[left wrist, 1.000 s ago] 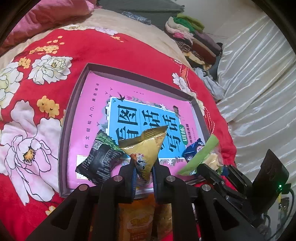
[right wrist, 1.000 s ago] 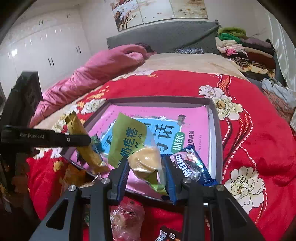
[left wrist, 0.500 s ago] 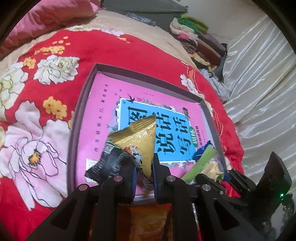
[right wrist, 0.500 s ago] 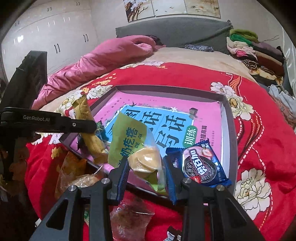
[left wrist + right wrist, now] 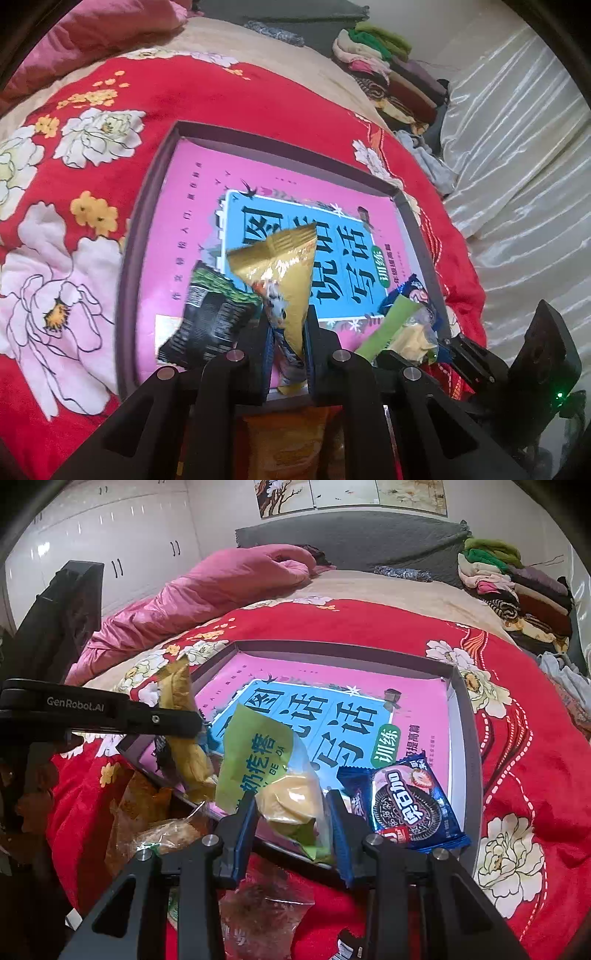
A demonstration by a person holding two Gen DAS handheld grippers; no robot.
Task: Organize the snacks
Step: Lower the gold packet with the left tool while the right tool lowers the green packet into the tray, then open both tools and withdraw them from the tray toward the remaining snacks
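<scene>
Step in hand: both grippers hold a snack over the near edge of the shallow tray (image 5: 466, 716) on the red floral bedspread (image 5: 524, 746); each packet looks due to be set inside
Left gripper (image 5: 286, 345): jaws clamped on the gold packet (image 5: 280, 266), which stands upright above the tray's near edge
Right gripper (image 5: 291, 814): jaws pinching the green-topped clear packet (image 5: 266, 764) by its lower part, at the near rim
Doing it well: carry each packet further in past the rim before letting go, and lay it on bare pink lining, clear of the black packet (image 5: 210, 317) at near left and the blue cookie packet (image 5: 410, 808) at near right
Risk: soft bags may tip back over the low wall
Hard to make out: loose packets (image 5: 266, 912) outside the tray, under the grippers, are partly hidden; their number is unclear, and the gold packet's print is blurred
</scene>
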